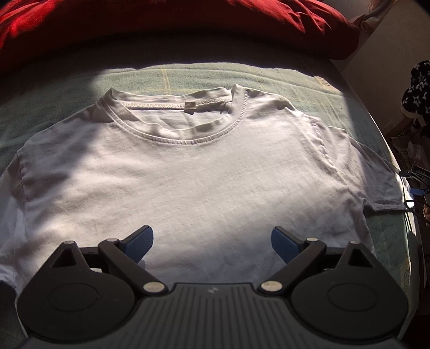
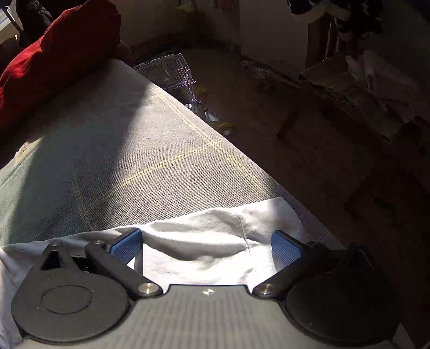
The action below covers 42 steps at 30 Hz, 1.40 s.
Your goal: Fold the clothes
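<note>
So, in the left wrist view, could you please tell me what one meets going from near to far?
Open left gripper → white T-shirt → its collar → green plaid cover → red bedding.

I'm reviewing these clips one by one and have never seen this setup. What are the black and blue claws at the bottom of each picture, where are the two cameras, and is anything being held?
Each picture comes from a fisheye camera mounted on a hand-held gripper, looking forward along its two blue-padded fingers. A person carries one in each hand; there is no robot arm. The left gripper hovers open over a white T-shirt spread flat, neckline away from the camera, on a greenish checked cover. The right gripper is also open, over a sleeve of the shirt near the cover's edge. Nothing is held. A red blanket lies bunched beyond the shirt.
</note>
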Available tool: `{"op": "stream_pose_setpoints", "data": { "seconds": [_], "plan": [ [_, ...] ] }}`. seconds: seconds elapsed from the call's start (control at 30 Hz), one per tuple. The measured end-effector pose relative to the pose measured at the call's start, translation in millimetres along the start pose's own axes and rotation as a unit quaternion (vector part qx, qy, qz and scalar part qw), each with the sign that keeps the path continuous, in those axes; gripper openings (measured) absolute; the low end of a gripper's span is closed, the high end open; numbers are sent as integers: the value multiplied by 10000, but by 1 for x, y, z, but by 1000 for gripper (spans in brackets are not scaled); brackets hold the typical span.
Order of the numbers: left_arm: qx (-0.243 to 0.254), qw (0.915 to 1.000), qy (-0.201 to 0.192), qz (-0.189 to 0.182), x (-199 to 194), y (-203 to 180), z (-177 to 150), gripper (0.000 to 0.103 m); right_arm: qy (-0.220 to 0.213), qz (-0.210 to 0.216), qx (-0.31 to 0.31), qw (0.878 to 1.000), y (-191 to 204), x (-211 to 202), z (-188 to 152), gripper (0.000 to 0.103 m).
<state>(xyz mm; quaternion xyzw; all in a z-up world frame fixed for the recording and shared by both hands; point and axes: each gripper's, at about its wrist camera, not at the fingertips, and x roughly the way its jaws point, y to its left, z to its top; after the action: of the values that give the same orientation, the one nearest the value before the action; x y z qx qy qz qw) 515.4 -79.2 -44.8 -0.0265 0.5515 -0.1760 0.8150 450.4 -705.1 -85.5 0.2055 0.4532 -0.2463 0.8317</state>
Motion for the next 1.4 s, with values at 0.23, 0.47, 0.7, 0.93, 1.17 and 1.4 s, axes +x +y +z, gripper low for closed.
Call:
{"op": "stream_pose_setpoints", "data": {
  "seconds": [0.23,0.47,0.7,0.93,1.17,1.4],
  "plan": [
    [162,9994,1,299,0,2,-9,94,113,777,-1000,9919,93,-36,-21,103],
    [560,9966,-17,607,-3,0,-24,94,220,1315,-2001,9707,204,-33,-62,103],
    [705,9951,21,692,-6,-2,-38,94,131,912,-2153,9722,238,0,-58,103],
    [601,9956,35,716,-12,-6,-43,94,159,930,-1878,9777,239,-6,-37,103],
    [617,9954,28,727,-15,-14,-42,94,382,1103,-2055,9717,248,-18,-49,103],
    [637,9950,112,755,-6,-24,-46,94,395,832,-2233,9704,259,6,-54,103]
  ]
}}
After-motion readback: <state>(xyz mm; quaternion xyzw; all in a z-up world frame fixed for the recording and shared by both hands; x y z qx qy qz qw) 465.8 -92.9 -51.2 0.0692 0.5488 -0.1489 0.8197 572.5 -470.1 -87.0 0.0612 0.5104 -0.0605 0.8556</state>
